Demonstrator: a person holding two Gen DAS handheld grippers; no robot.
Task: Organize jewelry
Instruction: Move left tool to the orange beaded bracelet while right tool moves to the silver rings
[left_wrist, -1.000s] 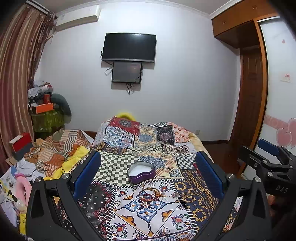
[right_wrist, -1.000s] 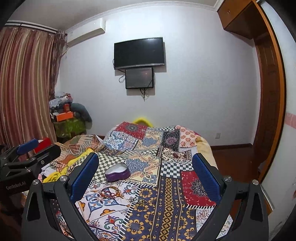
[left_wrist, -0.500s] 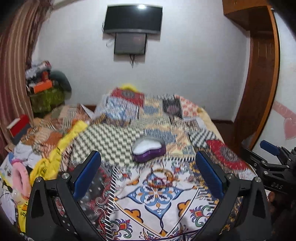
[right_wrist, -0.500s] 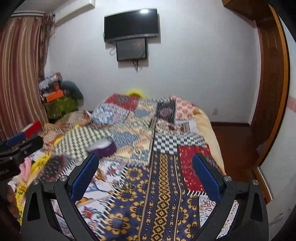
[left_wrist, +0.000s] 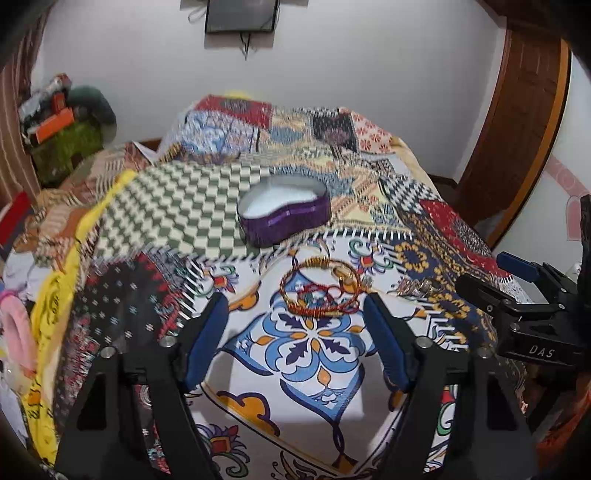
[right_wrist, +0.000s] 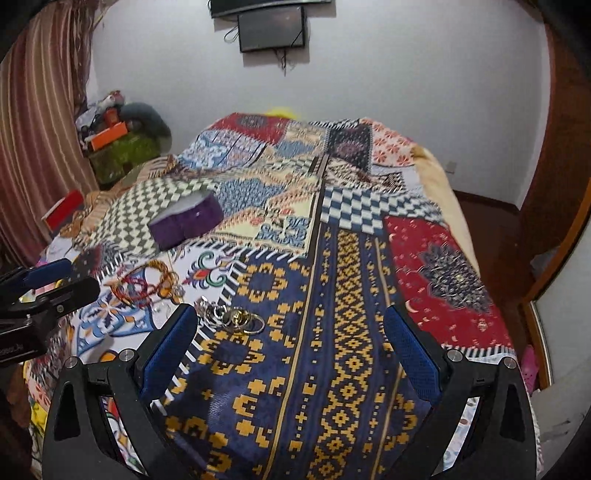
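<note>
Left tongs: my left tongs (left_wrist: 295, 332) are spread wide with nothing between the blue pads, held low over the bed; in the right wrist view they show at the left edge (right_wrist: 44, 280).
Right tongs: my right tongs (right_wrist: 291, 354) are also spread and empty, over the navy and gold patch of the quilt; from the left wrist view they show at the right edge (left_wrist: 517, 273), fingers apart.
Bracelets: a tangle of gold and red bracelets (left_wrist: 321, 291) lies on the white floral patch, just beyond my left fingertips and roughly centred between them. In the right wrist view the same tangle (right_wrist: 147, 282) lies beside the left tongs.
Rings: a small cluster of silver and gold rings (right_wrist: 232, 315) rests where the white patch meets the navy one, just beside my right tongs' left pad (right_wrist: 168, 350). From the left wrist view it is a small glinting heap (left_wrist: 417, 286), to the right of the bracelets and apart from them.
Jewelry box: the purple heart-shaped box (left_wrist: 284, 210) stands open with a pale lining, farther up the bed than the bracelets, at the edge of the green checkered patch; seen side-on from the right (right_wrist: 186, 221).
Bed: a patchwork quilt (right_wrist: 351, 277) covers it, and everything rests on that.
</note>
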